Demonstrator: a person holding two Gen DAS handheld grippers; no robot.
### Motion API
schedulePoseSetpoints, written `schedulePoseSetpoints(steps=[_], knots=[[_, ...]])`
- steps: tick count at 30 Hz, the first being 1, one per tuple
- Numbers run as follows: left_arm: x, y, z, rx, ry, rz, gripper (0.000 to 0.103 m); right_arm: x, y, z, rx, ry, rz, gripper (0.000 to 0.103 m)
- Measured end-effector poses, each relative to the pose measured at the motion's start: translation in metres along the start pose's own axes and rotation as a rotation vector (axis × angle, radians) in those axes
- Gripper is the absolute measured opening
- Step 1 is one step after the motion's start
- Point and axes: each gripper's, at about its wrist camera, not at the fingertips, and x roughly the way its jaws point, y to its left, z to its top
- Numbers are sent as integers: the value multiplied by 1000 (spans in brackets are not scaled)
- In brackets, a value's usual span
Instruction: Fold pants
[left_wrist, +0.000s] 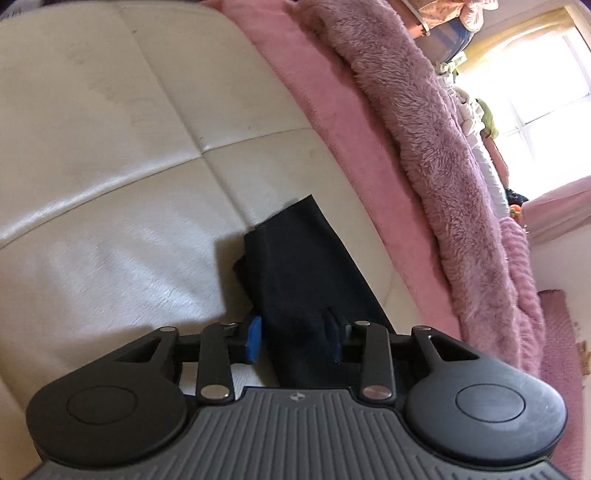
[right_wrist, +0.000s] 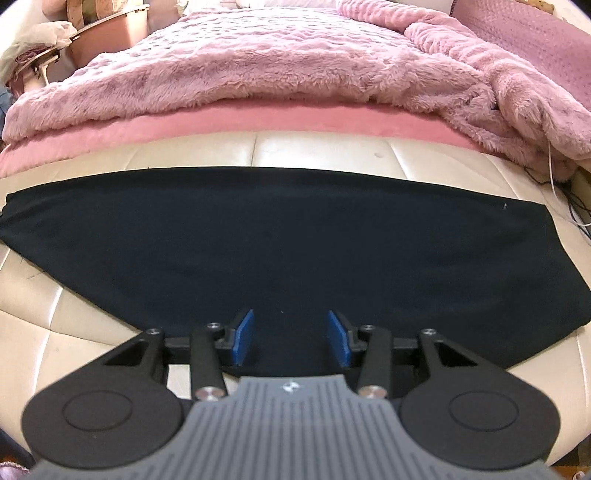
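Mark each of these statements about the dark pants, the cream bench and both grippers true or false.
1. The dark navy fabric pants lie flat on the cream padded leather bench. True.
2. The right gripper is clamped on the pants. False: its blue pads stand apart, over the fabric.
3. A fluffy pink blanket lies beyond the bench. True.
4. The left gripper hangs over bare bench. False: pants fabric lies between its open jaws.

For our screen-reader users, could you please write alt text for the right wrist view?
Dark pants lie flat across a cream cushioned surface, with the right gripper open just above their near edge, nothing between its blue pads. A fluffy pink blanket lies behind.
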Motion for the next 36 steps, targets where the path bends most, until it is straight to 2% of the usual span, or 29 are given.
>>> schedulePoseSetpoints(steps=[1,2,4,7,11,14,17,19,23,29,33,36], knots=[[2,-2,0,11,-12,23,22,2,1,0,-4,2,0,41],[4,-5,0,22,-27,51,14,3,1,0,-7,6,-2,41],[4,-7,1,37,-38,57,7,4,1,-4,-5,15,-7,41],[-3,-17,2,123,-73,115,5,10,-4,-1,5,20,-21,41],[-26,-3,19,108,-122,159,4,16,-2,4,-2,20,0,41],[-56,2,34,133,-183,184,4,21,5,6,-22,29,40,41],[-85,-12,40,170,-223,140,4,27,16,4,-38,42,82,41],[-103,-36,33,237,-251,97,4,28,23,3,-38,39,107,41],[-126,-101,-3,428,-299,16,4,23,31,3,-35,13,152,41],[-117,-195,-89,726,-303,-13,4,10,26,1,28,-26,189,41],[-91,-227,-165,888,-217,-20,4,4,15,-6,82,-40,205,41],[-57,-227,-236,1044,-102,16,4,3,6,-11,127,-41,228,41]])
